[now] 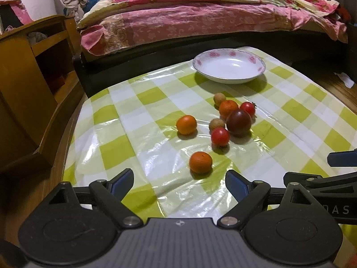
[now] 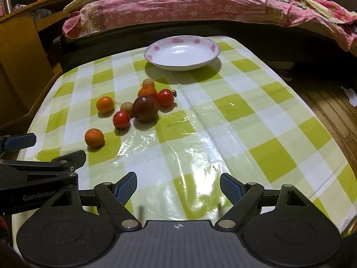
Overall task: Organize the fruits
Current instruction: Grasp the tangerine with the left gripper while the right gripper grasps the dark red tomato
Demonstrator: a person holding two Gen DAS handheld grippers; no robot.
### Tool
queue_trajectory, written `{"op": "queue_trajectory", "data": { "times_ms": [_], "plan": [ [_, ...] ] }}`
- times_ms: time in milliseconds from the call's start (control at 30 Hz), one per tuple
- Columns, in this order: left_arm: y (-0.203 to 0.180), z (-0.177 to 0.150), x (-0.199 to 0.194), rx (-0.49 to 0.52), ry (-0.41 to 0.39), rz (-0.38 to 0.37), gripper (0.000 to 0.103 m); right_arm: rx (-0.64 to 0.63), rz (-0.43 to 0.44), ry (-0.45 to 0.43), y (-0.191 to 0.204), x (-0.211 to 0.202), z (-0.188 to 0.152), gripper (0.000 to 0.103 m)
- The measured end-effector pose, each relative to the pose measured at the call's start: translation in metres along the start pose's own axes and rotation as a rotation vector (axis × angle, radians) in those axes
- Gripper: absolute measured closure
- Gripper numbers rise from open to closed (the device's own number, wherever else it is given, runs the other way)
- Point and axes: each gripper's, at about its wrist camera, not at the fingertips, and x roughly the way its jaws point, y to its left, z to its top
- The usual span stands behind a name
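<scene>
Several small fruits lie loose on the checked tablecloth [image 1: 156,147]: three oranges, the nearest orange [image 1: 200,162] [image 2: 94,137], two red tomatoes [image 1: 220,136] [image 2: 121,119], a dark purple plum [image 1: 239,121] [image 2: 145,108] and two small brown longans [image 1: 219,98]. A white floral plate [image 1: 229,65] [image 2: 181,52] stands empty at the table's far side. My left gripper [image 1: 179,184] is open and empty, just short of the nearest orange. My right gripper [image 2: 178,185] is open and empty over bare cloth, right of the fruits.
A bed with a pink floral quilt [image 1: 200,17] runs behind the table. A wooden cabinet [image 1: 29,84] stands at the left. The table's edges fall off to wood floor [image 2: 330,102] at the right.
</scene>
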Motion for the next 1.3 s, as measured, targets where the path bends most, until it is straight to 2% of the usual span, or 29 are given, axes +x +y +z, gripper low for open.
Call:
{"op": "queue_trajectory", "data": {
  "times_ms": [200, 533, 633, 800, 1200, 1300],
  "plan": [
    [0.01, 0.006, 0.006, -0.03, -0.02, -0.037, 0.008, -0.042, 0.034, -0.012, 0.006, 0.004, 0.014, 0.03],
    [-0.003, 0.013, 0.029, 0.035, 0.012, -0.078, 0.016, -0.032, 0.026, 0.015, -0.004, 0.02, 0.026, 0.03],
    [-0.006, 0.012, 0.037, 0.048, 0.03, -0.081, 0.024, -0.013, 0.027, 0.016, -0.01, 0.024, 0.031, 0.03],
    [-0.004, 0.012, 0.049, 0.032, 0.067, -0.09, 0.044, 0.01, 0.034, 0.015, -0.016, 0.03, 0.039, 0.03],
    [-0.01, 0.018, 0.062, 0.04, 0.086, -0.142, 0.065, 0.001, 0.085, 0.015, -0.018, 0.041, 0.051, 0.031],
    [-0.01, 0.017, 0.062, 0.045, 0.086, -0.147, 0.066, -0.016, 0.118, 0.015, -0.015, 0.047, 0.058, 0.037]
  ]
}}
